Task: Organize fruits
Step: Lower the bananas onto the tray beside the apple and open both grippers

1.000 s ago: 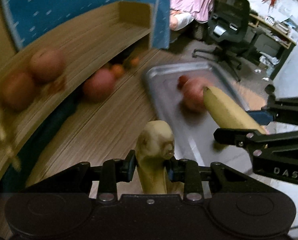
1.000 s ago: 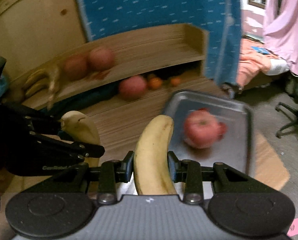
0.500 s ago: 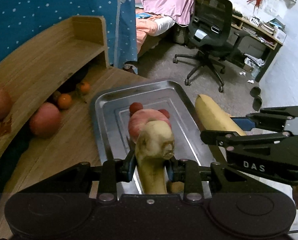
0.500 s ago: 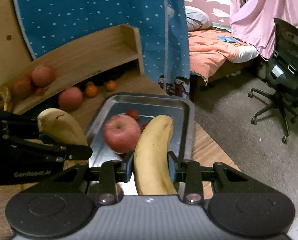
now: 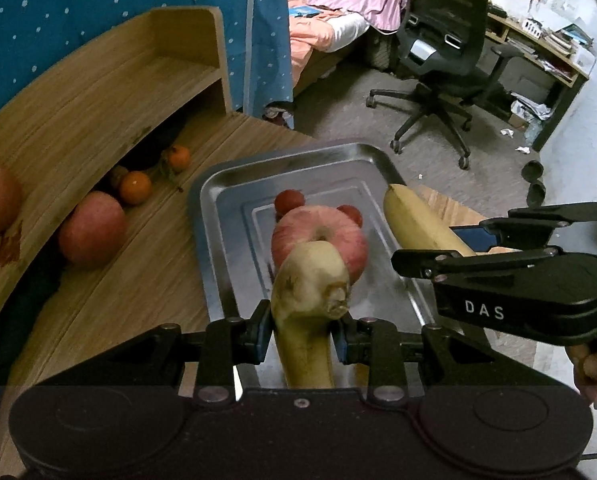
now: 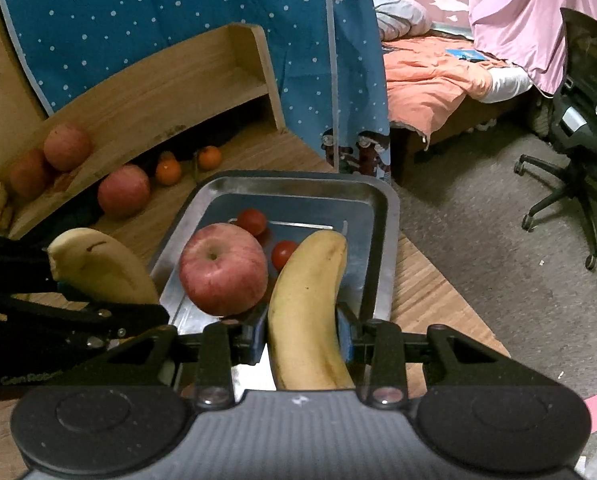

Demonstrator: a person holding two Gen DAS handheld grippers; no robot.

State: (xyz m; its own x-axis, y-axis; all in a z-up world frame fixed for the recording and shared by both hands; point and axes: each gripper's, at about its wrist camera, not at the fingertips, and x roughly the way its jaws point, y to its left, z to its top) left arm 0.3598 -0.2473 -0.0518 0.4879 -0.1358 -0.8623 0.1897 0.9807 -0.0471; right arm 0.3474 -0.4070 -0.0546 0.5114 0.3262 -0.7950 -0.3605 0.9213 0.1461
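Note:
A metal tray (image 5: 210,204) (image 6: 384,240) lies on the wooden table and holds a red apple (image 5: 318,236) (image 6: 222,268) and small red tomatoes (image 6: 251,221). My left gripper (image 5: 303,338) is shut on a pale banana (image 5: 308,312), held over the tray's near edge. My right gripper (image 6: 303,336) is shut on a yellow banana (image 6: 308,300) above the tray's right half, beside the apple. In the left wrist view the right gripper's banana (image 5: 418,220) shows at the right. In the right wrist view the left gripper's banana (image 6: 98,268) shows at the left.
A wooden shelf (image 6: 158,92) stands behind the tray, with apples (image 6: 66,146) on top. An apple (image 5: 92,234) and small oranges (image 5: 135,187) lie under it. Blue dotted cloth (image 6: 178,8) hangs behind. Past the table edge stand an office chair (image 5: 442,64) and a bed (image 6: 430,80).
Both grippers have swung from the shelf side toward the tray, each still holding its banana. The tray and apple now sit right under both.

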